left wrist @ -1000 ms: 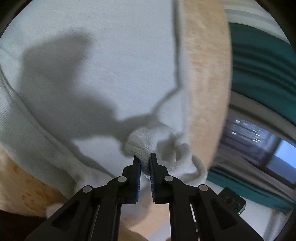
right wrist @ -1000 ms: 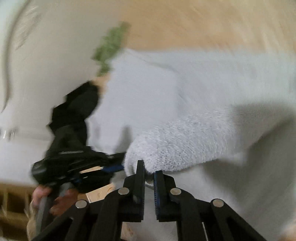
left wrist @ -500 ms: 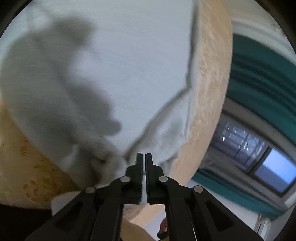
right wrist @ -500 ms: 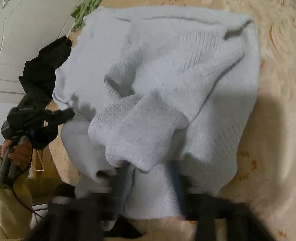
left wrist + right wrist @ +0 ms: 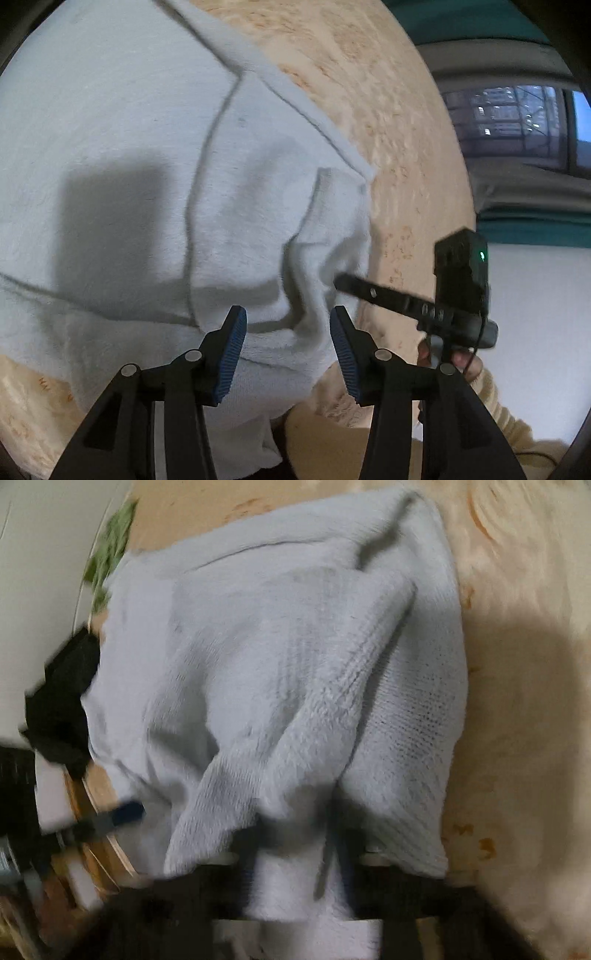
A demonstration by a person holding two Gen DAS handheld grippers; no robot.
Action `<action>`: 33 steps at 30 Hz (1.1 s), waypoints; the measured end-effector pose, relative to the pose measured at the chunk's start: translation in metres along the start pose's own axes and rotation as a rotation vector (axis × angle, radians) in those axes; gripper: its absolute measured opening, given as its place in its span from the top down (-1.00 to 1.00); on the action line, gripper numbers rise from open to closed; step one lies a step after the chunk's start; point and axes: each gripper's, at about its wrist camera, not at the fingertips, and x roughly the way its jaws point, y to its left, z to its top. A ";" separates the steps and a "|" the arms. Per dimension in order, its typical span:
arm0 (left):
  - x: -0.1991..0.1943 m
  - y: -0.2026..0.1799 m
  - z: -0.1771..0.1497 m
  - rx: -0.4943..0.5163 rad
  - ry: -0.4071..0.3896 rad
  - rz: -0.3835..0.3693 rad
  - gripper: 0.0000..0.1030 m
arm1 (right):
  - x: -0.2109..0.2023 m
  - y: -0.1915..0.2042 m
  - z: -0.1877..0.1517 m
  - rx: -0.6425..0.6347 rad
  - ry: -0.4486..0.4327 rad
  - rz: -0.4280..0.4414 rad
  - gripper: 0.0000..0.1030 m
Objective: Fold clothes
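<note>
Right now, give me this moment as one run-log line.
task: fold clothes | left gripper: jaws opening, pads off the light blue sweater | right gripper: blurred, closing on sweater fabric | surface: beige cover

The left tool (image 5: 286,354), clamped on a bunched knit fold 1 second ago, now has its jaws opening, with the pale sweater (image 5: 147,155) lying below them ungripped. The right tool (image 5: 295,853), which spread wide half a second ago, is closing on a sweater fold, and the sweater's sleeve is now folded across its body.

A pale blue-grey fuzzy knit sweater (image 5: 122,155) lies partly folded and rumpled on the beige patterned surface, 1 sleeve draped across its body.
</note>
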 end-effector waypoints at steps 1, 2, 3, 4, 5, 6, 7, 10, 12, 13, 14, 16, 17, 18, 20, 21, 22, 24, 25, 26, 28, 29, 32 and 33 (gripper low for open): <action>-0.005 0.003 -0.004 -0.001 -0.009 -0.026 0.06 | -0.004 0.004 0.000 -0.007 -0.021 0.035 0.85; -0.009 0.005 -0.008 -0.002 -0.018 -0.051 0.06 | -0.011 0.012 -0.001 -0.037 -0.042 0.078 0.85; -0.014 0.008 -0.012 -0.003 -0.027 -0.077 0.06 | -0.018 0.019 -0.003 -0.067 -0.064 0.120 0.85; -0.018 0.004 -0.010 0.006 -0.045 -0.092 0.06 | -0.028 0.031 -0.004 -0.113 -0.086 0.168 0.85; -0.021 -0.002 -0.007 0.017 -0.064 -0.105 0.06 | -0.040 0.046 -0.006 -0.165 -0.105 0.223 0.85; -0.029 -0.007 -0.007 0.040 -0.087 -0.129 0.06 | -0.053 0.060 -0.008 -0.210 -0.122 0.284 0.85; -0.036 -0.013 -0.008 0.067 -0.110 -0.162 0.06 | -0.068 0.076 -0.009 -0.257 -0.140 0.343 0.85; -0.054 -0.030 -0.008 0.136 -0.169 -0.242 0.00 | -0.102 0.108 -0.015 -0.358 -0.175 0.444 0.85; -0.063 -0.039 -0.007 0.169 -0.202 -0.273 -0.01 | -0.121 0.126 -0.019 -0.430 -0.192 0.479 0.85; -0.069 -0.038 -0.008 0.177 -0.219 -0.283 -0.01 | -0.129 0.132 -0.021 -0.463 -0.200 0.483 0.85; -0.074 -0.039 -0.008 0.187 -0.247 -0.281 -0.01 | -0.135 0.137 -0.023 -0.490 -0.206 0.485 0.85; -0.079 -0.047 -0.008 0.235 -0.309 -0.283 0.21 | -0.146 0.142 -0.025 -0.533 -0.217 0.480 0.85; -0.079 -0.053 -0.007 0.274 -0.342 -0.288 0.42 | -0.151 0.143 -0.026 -0.552 -0.227 0.467 0.85; -0.081 -0.056 -0.008 0.313 -0.372 -0.294 0.70 | -0.152 0.145 -0.025 -0.563 -0.234 0.453 0.85; -0.089 -0.060 -0.012 0.361 -0.421 -0.292 0.82 | -0.152 0.148 -0.023 -0.574 -0.242 0.430 0.84; -0.091 -0.060 -0.011 0.367 -0.432 -0.299 0.84 | -0.154 0.148 -0.022 -0.577 -0.243 0.427 0.84; -0.096 -0.058 -0.012 0.366 -0.445 -0.311 0.85 | -0.154 0.146 -0.022 -0.580 -0.241 0.426 0.84; -0.106 -0.053 -0.010 0.356 -0.471 -0.321 0.85 | -0.149 0.144 -0.022 -0.574 -0.228 0.410 0.78; -0.112 -0.051 -0.012 0.361 -0.481 -0.300 0.85 | -0.146 0.144 -0.022 -0.570 -0.221 0.399 0.71; -0.116 -0.050 -0.013 0.362 -0.482 -0.279 0.85 | -0.141 0.141 -0.022 -0.558 -0.214 0.380 0.48; -0.123 -0.047 -0.014 0.365 -0.484 -0.236 0.85 | -0.129 0.135 -0.022 -0.521 -0.199 0.326 0.04; -0.127 -0.045 -0.015 0.366 -0.485 -0.215 0.86 | -0.122 0.132 -0.022 -0.503 -0.185 0.308 0.00; -0.127 -0.036 -0.020 0.372 -0.472 -0.164 0.85 | -0.093 0.121 -0.021 -0.419 -0.093 0.328 -0.35; -0.125 -0.033 -0.021 0.372 -0.464 -0.145 0.85 | -0.082 0.117 -0.021 -0.382 -0.063 0.353 -0.47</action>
